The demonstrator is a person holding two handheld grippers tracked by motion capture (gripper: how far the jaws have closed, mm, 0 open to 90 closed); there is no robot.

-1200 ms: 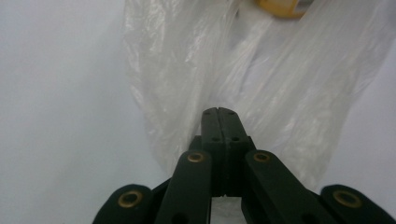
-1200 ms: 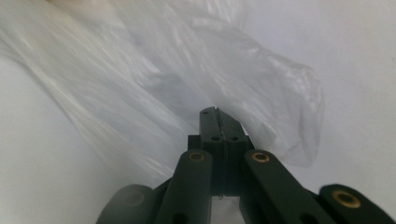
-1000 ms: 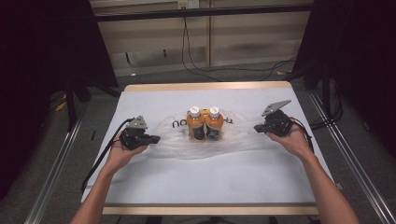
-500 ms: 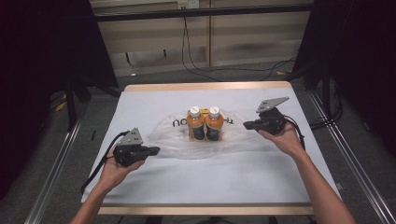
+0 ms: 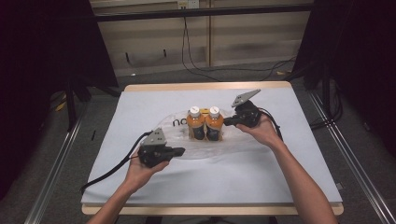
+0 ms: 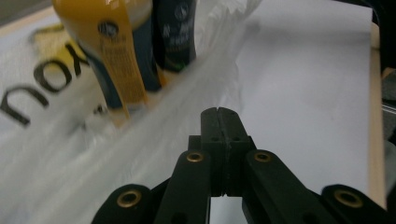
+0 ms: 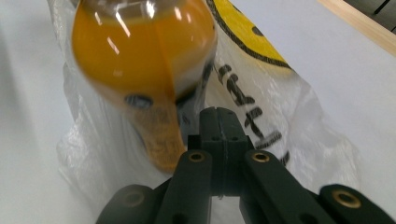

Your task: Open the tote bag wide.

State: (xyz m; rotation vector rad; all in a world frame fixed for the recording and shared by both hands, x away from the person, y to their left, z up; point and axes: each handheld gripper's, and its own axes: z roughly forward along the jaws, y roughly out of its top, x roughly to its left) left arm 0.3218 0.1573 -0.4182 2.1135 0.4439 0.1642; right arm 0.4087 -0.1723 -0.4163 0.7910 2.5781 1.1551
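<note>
Two bottles of orange drink [image 5: 196,124] [image 5: 214,123] with white caps stand side by side on a clear plastic bag [image 5: 184,140] at the table's middle. My left gripper [image 5: 181,150] is shut, its jaws lying over the bag's near edge, pointing right. In the left gripper view the closed left gripper [image 6: 218,112] sits above the crinkled bag [image 6: 116,154], with the bottles [image 6: 116,60] up left. My right gripper [image 5: 226,122] is shut and points left, close to the right bottle. From the right gripper [image 7: 217,112] that bottle [image 7: 140,60] looms just ahead inside the bag [image 7: 289,116].
The white table cover [image 5: 289,168] has a wooden edge [image 5: 210,87] at the far side. Cables [image 5: 112,168] trail from both grippers. Metal rails [image 5: 350,154] run along the table's sides, and dark curtains stand left and right.
My left gripper has moved nearer and to the right, onto the bag's front edge. My right gripper has moved left, close to the right bottle. Both stayed shut.
</note>
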